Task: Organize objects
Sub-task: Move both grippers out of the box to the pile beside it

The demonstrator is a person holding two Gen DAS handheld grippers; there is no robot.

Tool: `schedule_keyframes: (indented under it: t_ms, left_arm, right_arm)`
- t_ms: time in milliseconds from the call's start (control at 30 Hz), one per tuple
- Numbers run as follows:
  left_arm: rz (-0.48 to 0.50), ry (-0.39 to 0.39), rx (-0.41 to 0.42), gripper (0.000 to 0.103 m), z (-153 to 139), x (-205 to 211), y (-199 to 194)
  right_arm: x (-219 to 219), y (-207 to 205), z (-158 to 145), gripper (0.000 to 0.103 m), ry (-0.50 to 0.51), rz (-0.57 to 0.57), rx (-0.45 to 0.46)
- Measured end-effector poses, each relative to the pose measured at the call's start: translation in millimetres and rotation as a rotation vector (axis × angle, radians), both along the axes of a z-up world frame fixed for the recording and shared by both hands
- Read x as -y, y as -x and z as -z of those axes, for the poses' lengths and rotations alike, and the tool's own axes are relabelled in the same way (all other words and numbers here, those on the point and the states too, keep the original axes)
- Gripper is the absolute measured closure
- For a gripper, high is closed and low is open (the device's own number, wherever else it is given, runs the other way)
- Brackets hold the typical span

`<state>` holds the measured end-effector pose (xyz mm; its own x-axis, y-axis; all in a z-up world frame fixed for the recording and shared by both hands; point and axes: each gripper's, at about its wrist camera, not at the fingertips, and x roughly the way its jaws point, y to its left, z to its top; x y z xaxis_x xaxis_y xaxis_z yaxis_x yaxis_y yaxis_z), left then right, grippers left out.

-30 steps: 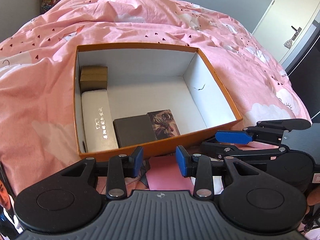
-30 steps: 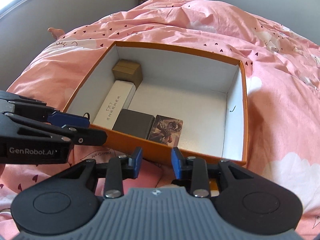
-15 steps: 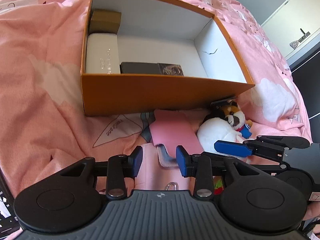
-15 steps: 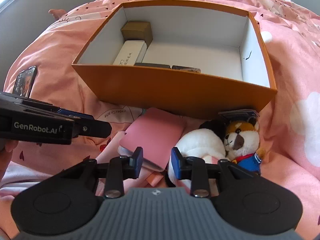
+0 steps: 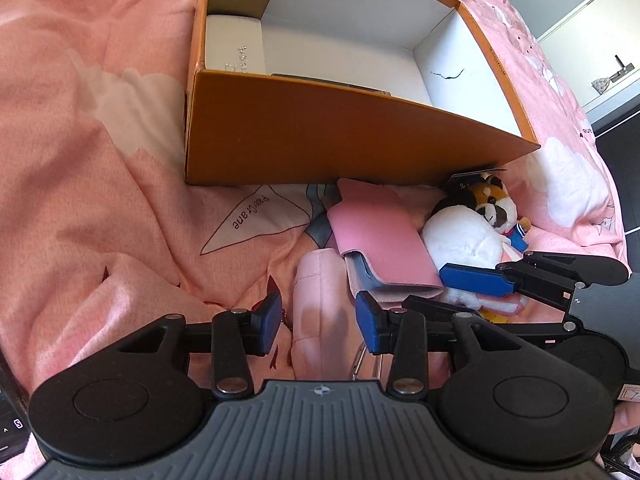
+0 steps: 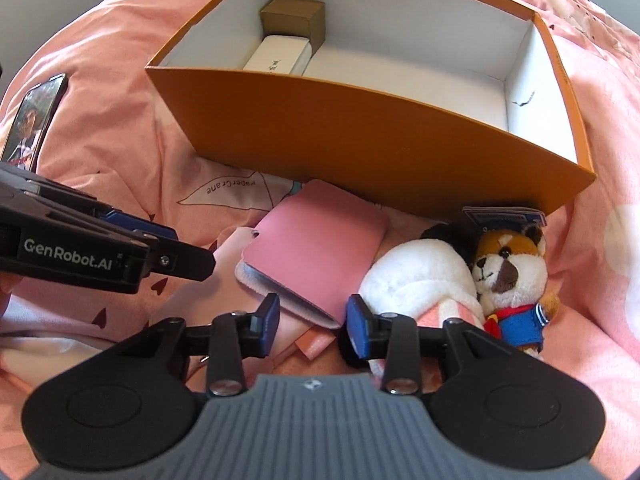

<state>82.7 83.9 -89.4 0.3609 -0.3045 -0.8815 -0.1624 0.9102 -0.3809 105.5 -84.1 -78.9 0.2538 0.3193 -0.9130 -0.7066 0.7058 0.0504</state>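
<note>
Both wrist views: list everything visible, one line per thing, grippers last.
Box: 1, orange outside, white inside, open, on the bed.
Small carton: 1, brown, far left corner inside the box.
Long case: 1, white, inside the box in front of the small carton.
Pouch: 1, pink, on the bed before the box.
Plush toys: 2, one white, one brown in blue, right of the pouch.
Phone: 1, screen lit, left on the duvet.
Duvet: 1, pink.
Left gripper: 1, black, blue pads, open.
Right gripper: 1, same, open.
</note>
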Motion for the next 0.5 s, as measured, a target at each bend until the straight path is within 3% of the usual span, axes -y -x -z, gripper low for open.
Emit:
schedule_keyframes:
  t_ms: [133, 267, 400, 500]
  left_arm:
    - [-0.004, 0.004, -0.007, 0.056, 2.5, -1.6, -1.7]
    - [0.013, -0.005, -0.026, 0.052, 4.9, 0.0, -2.8]
    - [0.019, -0.011, -0.045, 0.052, 10.1, 1.7, -4.0]
    - [0.023, -0.015, -0.051, 0.052, 12.5, 2.6, -5.3]
  right_arm:
    - [-8.7, 3.0, 3.5, 0.056, 0.039, -0.068, 0.026]
    - [-21.4, 14.9, 9.4, 0.045, 0.115, -0.209, 0.081]
    - [-29.7, 22.4, 16.1, 0.045, 0.186, -0.299, 0.145]
    - [-31.7, 26.4, 14.9, 0.051, 0.228, -0.347, 0.190]
